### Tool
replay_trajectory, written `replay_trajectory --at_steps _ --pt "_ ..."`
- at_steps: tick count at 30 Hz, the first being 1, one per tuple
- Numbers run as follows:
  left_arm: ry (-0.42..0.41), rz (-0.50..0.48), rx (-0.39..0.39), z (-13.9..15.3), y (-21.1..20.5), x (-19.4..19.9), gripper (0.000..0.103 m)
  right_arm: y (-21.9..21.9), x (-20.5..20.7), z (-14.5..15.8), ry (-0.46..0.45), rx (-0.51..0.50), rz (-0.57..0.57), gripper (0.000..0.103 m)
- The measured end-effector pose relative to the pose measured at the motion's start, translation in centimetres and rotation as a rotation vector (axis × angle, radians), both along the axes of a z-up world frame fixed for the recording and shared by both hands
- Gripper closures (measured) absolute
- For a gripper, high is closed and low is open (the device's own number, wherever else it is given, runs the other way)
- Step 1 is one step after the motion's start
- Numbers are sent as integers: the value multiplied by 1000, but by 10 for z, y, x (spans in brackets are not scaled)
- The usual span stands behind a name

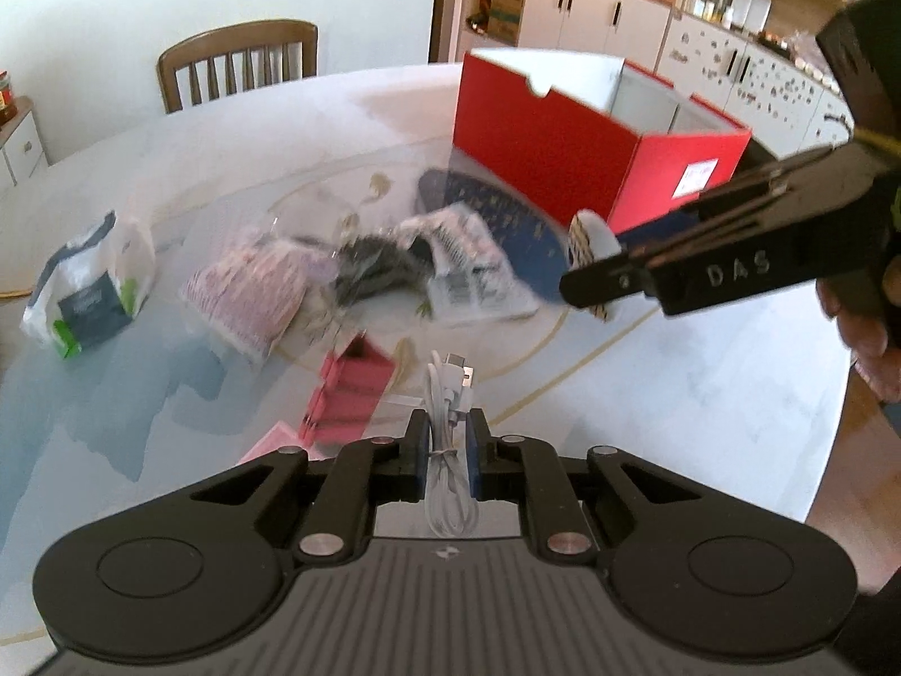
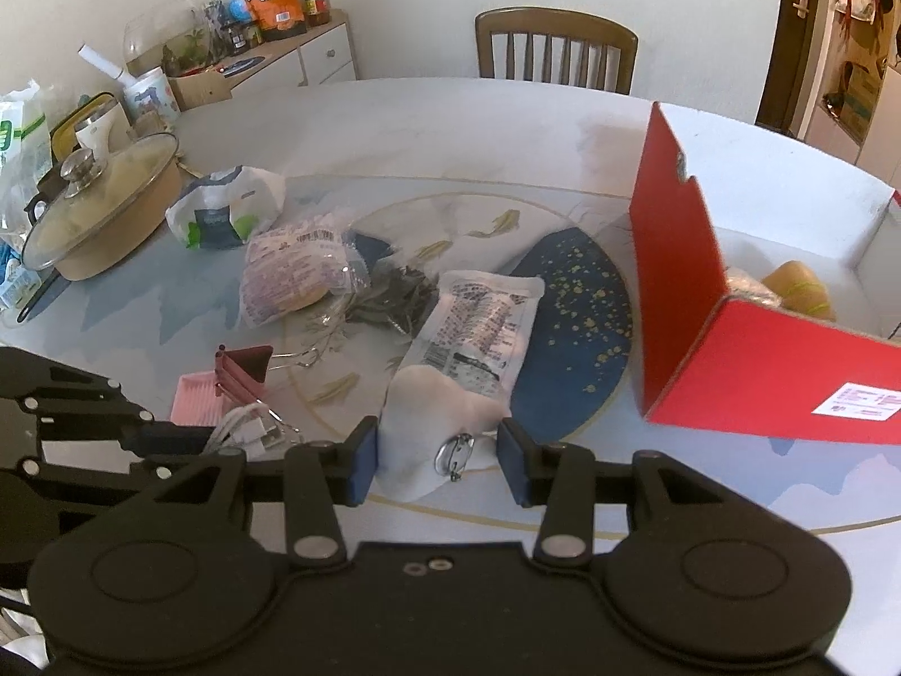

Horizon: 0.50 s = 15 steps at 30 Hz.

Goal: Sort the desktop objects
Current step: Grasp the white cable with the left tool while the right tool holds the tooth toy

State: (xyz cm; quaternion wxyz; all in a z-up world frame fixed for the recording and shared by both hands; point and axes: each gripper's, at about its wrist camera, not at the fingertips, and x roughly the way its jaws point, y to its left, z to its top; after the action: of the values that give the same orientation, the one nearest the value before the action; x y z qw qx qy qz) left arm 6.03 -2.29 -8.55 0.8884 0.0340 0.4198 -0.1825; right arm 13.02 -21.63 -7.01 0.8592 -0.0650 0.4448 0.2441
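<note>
Left wrist view
Left gripper [image 1: 446,439]: fingers clamped on a bundled white cable [image 1: 447,467], held clear above the bench [image 1: 704,394].
Pink clip [image 1: 352,388]: on the bench just beyond the left gripper, beside a pink tray [image 1: 270,445].
Red box [image 1: 591,141]: open-topped, toward the far right edge of the bench.
Right gripper [image 1: 591,270]: reaches in from the right, holding a flat white piece.
Packets: a white-and-green bag [image 1: 90,287] near the left edge; a pink-printed packet [image 1: 248,287] mid-bench.

Right wrist view
Right gripper [image 2: 436,450]: fingers part-way apart, closed on a white pouch [image 2: 428,428] bearing a metal pin [image 2: 450,459].
Printed white packet [image 2: 478,327]: mid-bench, overlapping a dark blue patch [image 2: 580,338].
Red box [image 2: 732,360]: at the right, yellowish things inside.
Lidded pot [image 2: 96,214]: at the far left edge.
Chair [image 2: 554,48]: beyond the far edge.
</note>
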Motion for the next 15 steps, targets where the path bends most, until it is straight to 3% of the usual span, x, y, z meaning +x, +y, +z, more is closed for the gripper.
replay_trajectory --at_steps 15 --pt "-74 35 -57 46 -38 31 91 -50 19 46 -85 39 13 59"
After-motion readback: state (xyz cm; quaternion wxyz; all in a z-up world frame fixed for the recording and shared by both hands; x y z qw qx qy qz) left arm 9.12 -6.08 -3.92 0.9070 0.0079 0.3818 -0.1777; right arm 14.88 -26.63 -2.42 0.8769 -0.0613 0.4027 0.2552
